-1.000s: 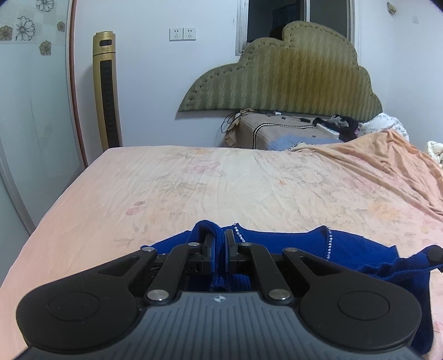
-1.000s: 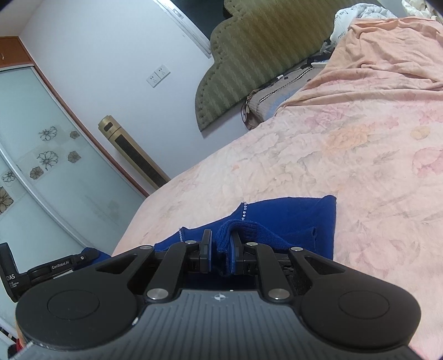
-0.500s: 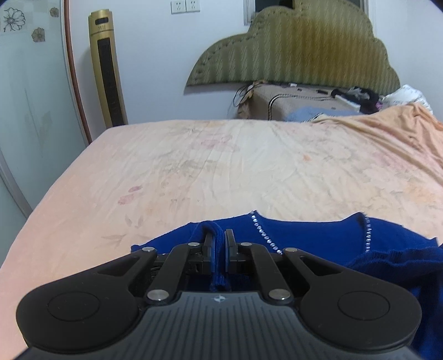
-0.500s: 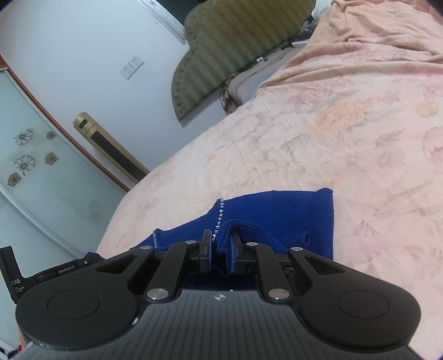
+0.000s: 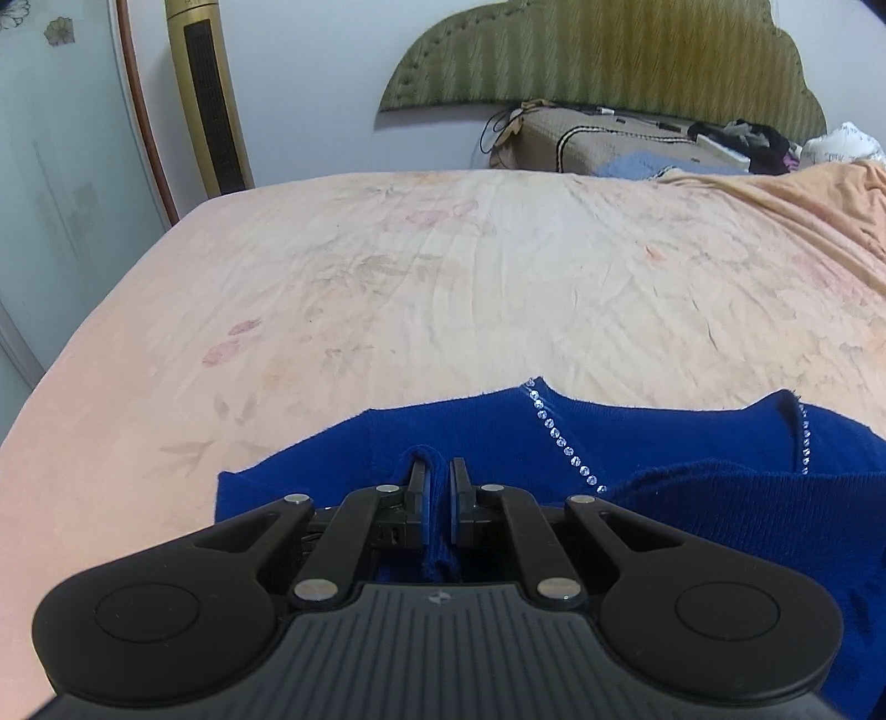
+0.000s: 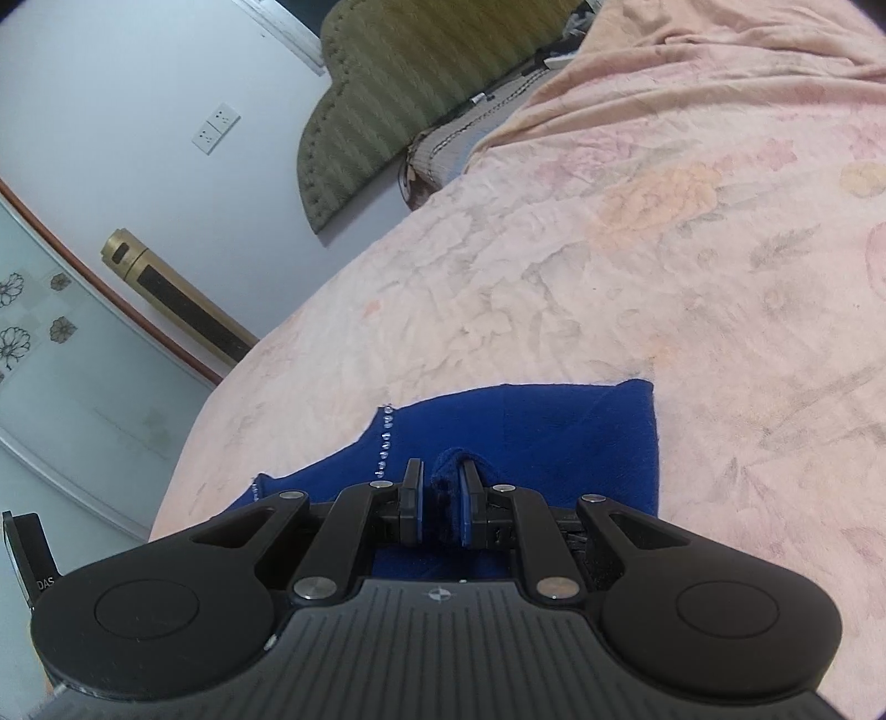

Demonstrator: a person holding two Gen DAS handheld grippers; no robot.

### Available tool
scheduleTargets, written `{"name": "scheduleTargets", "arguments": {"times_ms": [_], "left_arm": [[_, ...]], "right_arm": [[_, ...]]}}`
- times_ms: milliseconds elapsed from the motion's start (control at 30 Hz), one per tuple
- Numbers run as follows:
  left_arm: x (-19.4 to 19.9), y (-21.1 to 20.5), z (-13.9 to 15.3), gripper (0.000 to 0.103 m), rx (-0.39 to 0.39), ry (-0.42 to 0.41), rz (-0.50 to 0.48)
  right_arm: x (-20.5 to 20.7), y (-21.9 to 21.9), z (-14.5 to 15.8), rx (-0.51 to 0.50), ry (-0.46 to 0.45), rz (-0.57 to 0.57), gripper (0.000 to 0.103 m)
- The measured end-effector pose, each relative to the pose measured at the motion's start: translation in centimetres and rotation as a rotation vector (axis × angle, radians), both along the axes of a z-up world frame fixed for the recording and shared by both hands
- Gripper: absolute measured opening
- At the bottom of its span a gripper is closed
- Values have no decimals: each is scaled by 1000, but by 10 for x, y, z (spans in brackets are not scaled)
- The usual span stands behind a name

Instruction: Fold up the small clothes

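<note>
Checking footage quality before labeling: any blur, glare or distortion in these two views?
Left wrist: sharp, soft even light, no glare; fisheye bows the bed edges, and the garment stays crisp. Right wrist: strongly tilted, corners vignetted dark, the fan leans from the tilt and distortion; fabric in the right gripper is clear.

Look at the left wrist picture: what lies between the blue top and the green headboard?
Only the bare pink bedsheet lies between the blue top and the green headboard, in the left wrist view.

Bare bed sheet (image 5: 443, 288) stretches ahead; a rumpled blanket (image 5: 819, 194) rises at the far right.
</note>
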State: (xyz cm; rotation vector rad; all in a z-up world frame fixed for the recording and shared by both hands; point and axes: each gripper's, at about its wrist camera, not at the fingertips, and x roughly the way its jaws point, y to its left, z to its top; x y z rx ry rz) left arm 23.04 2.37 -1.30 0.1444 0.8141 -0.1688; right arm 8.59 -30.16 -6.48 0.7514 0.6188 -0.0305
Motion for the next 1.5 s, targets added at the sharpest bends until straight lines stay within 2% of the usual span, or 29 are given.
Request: {"name": "scheduleTargets", "arguments": {"times_ms": [267, 333, 400, 500, 533, 567, 600, 633, 667, 733, 800, 833, 900, 1000, 1067, 1133, 1200, 1300, 1367, 1433, 1500], "left_arm": [[10, -2, -5, 7, 4, 32, 4], [12, 0, -6, 9, -8, 45, 9], [12, 3, -5, 9, -27, 52, 11], [12, 9, -2, 15, -50, 59, 15], [12, 11, 0, 26, -52, 55, 21], [11, 12, 1, 50, -48, 42, 32], [10, 12, 4, 66, -31, 18, 49], [8, 12, 6, 92, -11, -14, 68], [5, 11, 9, 95, 15, -58, 85], [-1, 8, 15, 95, 70, -109, 90], [-9, 5, 21, 95, 96, -141, 75], [-16, 3, 24, 95, 103, -162, 57], [-27, -4, 27, 95, 137, -199, 2], [-47, -21, 19, 95, 241, -244, -115], [-59, -33, 7, 95, 317, -273, -199], [-61, -42, -6, 95, 385, -296, -225], [-56, -46, -17, 95, 424, -288, -206], [-41, -37, -25, 95, 428, -243, -113], [-36, -20, -20, 95, 412, -217, -41], [-38, 1, -11, 95, 340, -190, -8], [-47, 29, 2, 95, 207, -140, -14]], "right_arm": [[8, -3, -5, -6, 13, -1, 18], [9, -5, -5, -1, 18, -21, 25], [8, -9, -5, 5, 14, -48, 43], [0, -10, 3, -56, -8, -107, 46], [-3, -7, 8, -100, -16, -138, 46], [-6, -2, 13, -148, -28, -159, 47], [-7, 5, 18, -194, -46, -149, 47], [-5, 13, 22, -230, -58, -115, 47], [-2, 23, 24, -263, -62, -67, 47], [7, 45, 26, -319, -58, 62, 47], [19, 64, 20, -345, -29, 211, 54], [25, 71, 15, -357, -8, 262, 54], [34, 77, 6, -421, 49, 248, 54], [37, 56, 0, -476, 104, 83, 55], [30, 45, 5, -484, 97, 11, 57], [24, 51, 13, -536, 66, 18, 62], [22, 63, 15, -548, 37, 94, 70], [25, 72, 7, -537, 58, 191, 77], [28, 69, -1, -591, 124, 140, 76], [24, 60, 1, -601, 141, 66, 78], [18, 56, 8, -568, 110, 45, 78]]}}
